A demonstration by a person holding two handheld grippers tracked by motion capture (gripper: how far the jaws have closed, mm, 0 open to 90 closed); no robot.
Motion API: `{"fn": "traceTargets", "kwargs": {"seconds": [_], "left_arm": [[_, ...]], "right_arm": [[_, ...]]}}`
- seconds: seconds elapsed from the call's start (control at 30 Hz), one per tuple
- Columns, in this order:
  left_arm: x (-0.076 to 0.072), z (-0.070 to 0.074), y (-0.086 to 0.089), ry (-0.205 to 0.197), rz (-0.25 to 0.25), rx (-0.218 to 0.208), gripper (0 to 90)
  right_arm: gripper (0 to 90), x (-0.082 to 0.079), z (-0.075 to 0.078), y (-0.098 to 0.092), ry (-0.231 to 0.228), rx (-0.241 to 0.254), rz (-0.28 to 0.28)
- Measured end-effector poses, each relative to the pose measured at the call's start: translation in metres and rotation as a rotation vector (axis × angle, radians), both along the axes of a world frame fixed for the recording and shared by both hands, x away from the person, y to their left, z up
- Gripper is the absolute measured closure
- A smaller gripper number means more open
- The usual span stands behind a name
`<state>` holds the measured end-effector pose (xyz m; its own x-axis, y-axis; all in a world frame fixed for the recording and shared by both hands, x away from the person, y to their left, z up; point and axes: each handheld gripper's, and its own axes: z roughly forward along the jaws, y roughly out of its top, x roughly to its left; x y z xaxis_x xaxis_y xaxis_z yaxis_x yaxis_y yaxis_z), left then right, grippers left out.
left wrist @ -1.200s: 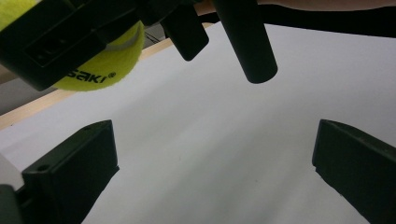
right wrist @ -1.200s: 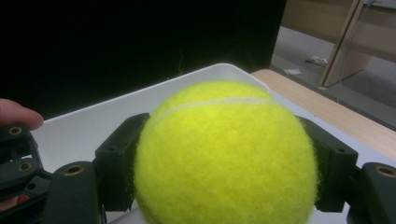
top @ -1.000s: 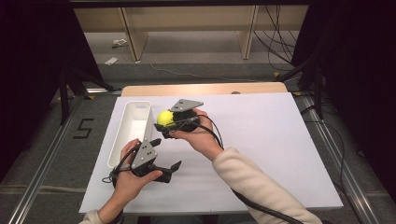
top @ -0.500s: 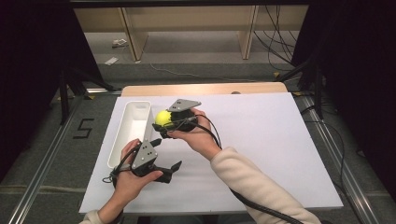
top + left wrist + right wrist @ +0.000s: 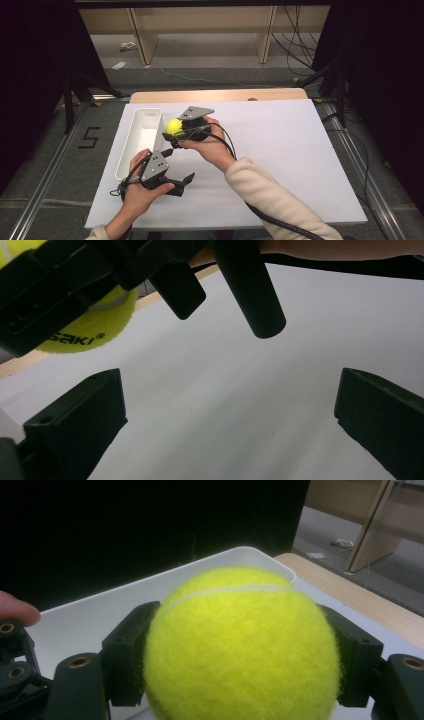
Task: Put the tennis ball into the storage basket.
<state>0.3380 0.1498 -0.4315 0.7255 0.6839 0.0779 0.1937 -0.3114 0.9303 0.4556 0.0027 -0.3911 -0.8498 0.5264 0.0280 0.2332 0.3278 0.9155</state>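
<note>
right claw [image 5: 240, 650], tennis ball [image 5: 240, 645] clamped between jaws

Wide bare white sheet [image 5: 280, 165] to the right and front; white tray [image 5: 141, 142] walling off the left edge; left gripper [image 5: 186, 181] low just beside right gripper [image 5: 172, 134] clamping tennis ball [image 5: 174, 126]

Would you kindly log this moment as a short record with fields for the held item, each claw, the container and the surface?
held item: tennis ball, yellow, lifted off the table
right claw: shut on the tennis ball, jaws on its two sides, beside the tray's right wall
left claw: open, nothing between its jaws, low over the sheet
container: white tray, long, with nothing seen in it
surface: white sheet on a wooden table
</note>
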Motion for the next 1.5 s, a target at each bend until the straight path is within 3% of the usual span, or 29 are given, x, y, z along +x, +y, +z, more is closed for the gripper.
{"fn": "traceTargets", "kwargs": {"seconds": [1.5], "left_arm": [[-0.0008, -0.0005, -0.001, 0.003, -0.006, -0.002, 0.0]], "right_arm": [[27.0, 0.0009, 0.0048, 0.0096, -0.004, -0.009, 0.015]]}}
